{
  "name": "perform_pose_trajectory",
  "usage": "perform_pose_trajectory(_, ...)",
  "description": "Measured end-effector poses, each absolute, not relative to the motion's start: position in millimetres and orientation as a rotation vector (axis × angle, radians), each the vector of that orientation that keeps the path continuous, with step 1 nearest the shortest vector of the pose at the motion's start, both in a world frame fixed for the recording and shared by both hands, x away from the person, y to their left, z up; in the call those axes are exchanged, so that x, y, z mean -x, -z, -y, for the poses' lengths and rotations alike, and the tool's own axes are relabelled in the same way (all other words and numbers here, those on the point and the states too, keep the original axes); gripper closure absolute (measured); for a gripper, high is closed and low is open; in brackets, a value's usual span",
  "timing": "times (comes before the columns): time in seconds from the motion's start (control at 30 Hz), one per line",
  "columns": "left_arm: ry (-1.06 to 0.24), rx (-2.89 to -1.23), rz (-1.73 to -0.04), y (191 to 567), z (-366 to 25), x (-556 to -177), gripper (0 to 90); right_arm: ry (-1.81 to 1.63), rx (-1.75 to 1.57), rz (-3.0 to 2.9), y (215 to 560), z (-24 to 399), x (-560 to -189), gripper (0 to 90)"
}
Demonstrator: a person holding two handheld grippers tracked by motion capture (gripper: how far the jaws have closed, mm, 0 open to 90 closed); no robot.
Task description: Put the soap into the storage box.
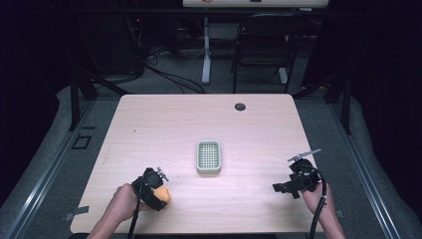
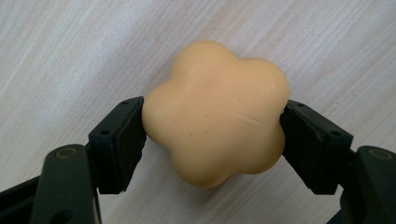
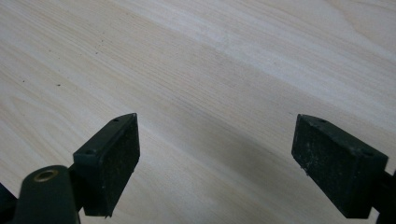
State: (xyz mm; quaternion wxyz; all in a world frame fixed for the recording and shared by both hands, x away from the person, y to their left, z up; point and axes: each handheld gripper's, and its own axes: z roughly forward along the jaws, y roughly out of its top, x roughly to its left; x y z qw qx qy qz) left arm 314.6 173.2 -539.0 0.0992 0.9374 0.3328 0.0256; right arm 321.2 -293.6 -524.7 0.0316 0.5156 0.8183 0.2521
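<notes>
Your left gripper [image 2: 212,123] pinches a pale orange, flower-shaped soap [image 2: 215,112], its two black pads pressed flat against opposite lobes of the piece. In the left gripper view the soap sits squarely between the jaws, over the light wood grain of the table [image 2: 70,56], its smooth top marked by one faint scratch. Whether it rests on the wood or is just clear of it cannot be told.

From the high view, your left hand [image 1: 122,201] holds that gripper [image 1: 160,193] near the table's front edge, left of centre, and a bit of the orange soap [image 1: 164,195] peeks out beside the black body. A cable trails back from it along your forearm.

Your right gripper [image 1: 277,187] stands spread wide, nothing between its jaws. In the right gripper view its two pads [image 3: 114,156] sit far apart above bare wood. In the high view your right hand [image 1: 312,195] holds it near the front right corner of the table [image 1: 164,124], the jaws pointing toward the middle, well apart from the soap.

Between your two hands, a little farther up the table, lies a small pale green soap dish [image 1: 208,156] with a slatted grid inside. It sits near the soap, up and to its right, not touching it. A dark round grommet [image 1: 240,106] marks the table's far side.
</notes>
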Motion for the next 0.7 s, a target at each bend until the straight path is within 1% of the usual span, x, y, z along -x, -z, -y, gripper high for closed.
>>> perform_pose_trajectory(0.7, -0.108, -2.735, -1.011, 528.4, -182.9, -316.7, 26.6, -0.775, -1.583, -2.514, 523.8, 292.8, -320.6, 15.0)
